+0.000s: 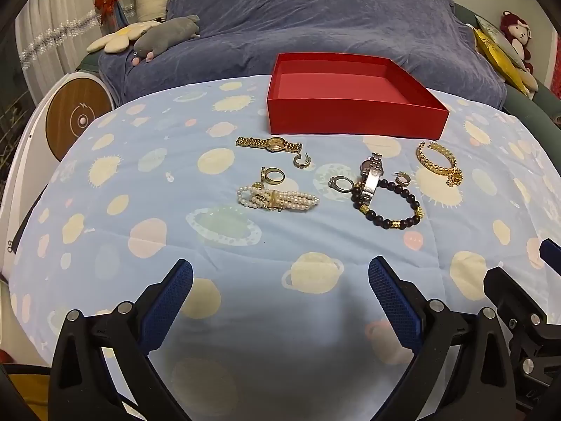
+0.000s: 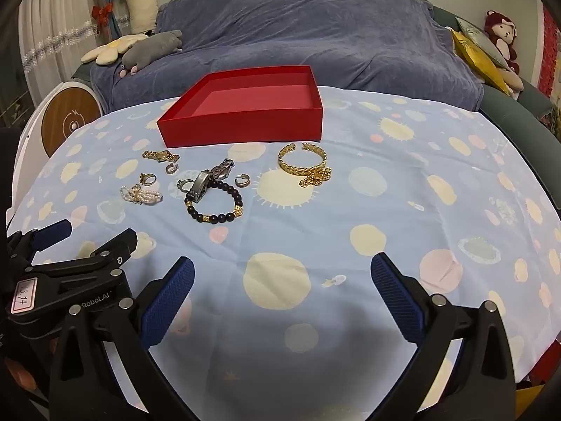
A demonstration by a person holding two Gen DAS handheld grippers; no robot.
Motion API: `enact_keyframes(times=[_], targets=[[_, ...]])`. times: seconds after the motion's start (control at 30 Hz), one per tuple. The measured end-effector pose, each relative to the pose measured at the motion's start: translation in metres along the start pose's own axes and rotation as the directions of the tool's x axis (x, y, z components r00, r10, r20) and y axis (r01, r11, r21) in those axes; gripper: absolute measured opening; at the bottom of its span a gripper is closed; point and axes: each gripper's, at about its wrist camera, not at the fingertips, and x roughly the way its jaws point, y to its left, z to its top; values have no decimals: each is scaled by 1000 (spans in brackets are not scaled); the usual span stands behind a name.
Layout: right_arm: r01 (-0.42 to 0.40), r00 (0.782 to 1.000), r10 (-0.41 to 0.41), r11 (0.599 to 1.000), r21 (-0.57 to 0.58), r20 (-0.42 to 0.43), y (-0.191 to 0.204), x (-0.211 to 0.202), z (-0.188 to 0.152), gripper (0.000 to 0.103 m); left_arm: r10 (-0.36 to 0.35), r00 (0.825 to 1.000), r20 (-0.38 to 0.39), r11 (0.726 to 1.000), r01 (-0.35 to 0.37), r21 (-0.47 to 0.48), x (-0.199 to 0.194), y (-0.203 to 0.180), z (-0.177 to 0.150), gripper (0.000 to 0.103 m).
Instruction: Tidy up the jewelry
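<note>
An empty red box [image 1: 354, 119] [image 2: 245, 126] stands at the table's far side. In front of it lies jewelry: a gold watch [image 1: 269, 144] [image 2: 160, 155], a pearl bracelet [image 1: 277, 200] [image 2: 140, 195], a silver watch [image 1: 371, 177] [image 2: 210, 179], a dark bead bracelet [image 1: 389, 207] [image 2: 214, 205], a gold bangle [image 1: 438, 163] [image 2: 304, 165], and several rings and hoop earrings. My left gripper [image 1: 280, 273] is open near the front edge, nothing between its blue fingers. My right gripper [image 2: 282, 268] is open too, empty, to the right of the left one.
The table wears a light blue cloth [image 1: 175, 245] with planet prints. Behind it is a sofa under a blue cover [image 1: 315, 17] with plush toys and cushions. A round white device [image 1: 75, 115] with a wooden face stands at the left.
</note>
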Motion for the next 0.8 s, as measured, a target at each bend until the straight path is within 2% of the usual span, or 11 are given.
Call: enact_keyframes(times=[0.8], targets=[[-13, 1000, 13, 1000, 7, -9, 1, 8, 1, 98, 7, 1000, 8, 1000, -7, 16, 1, 0, 2, 98]])
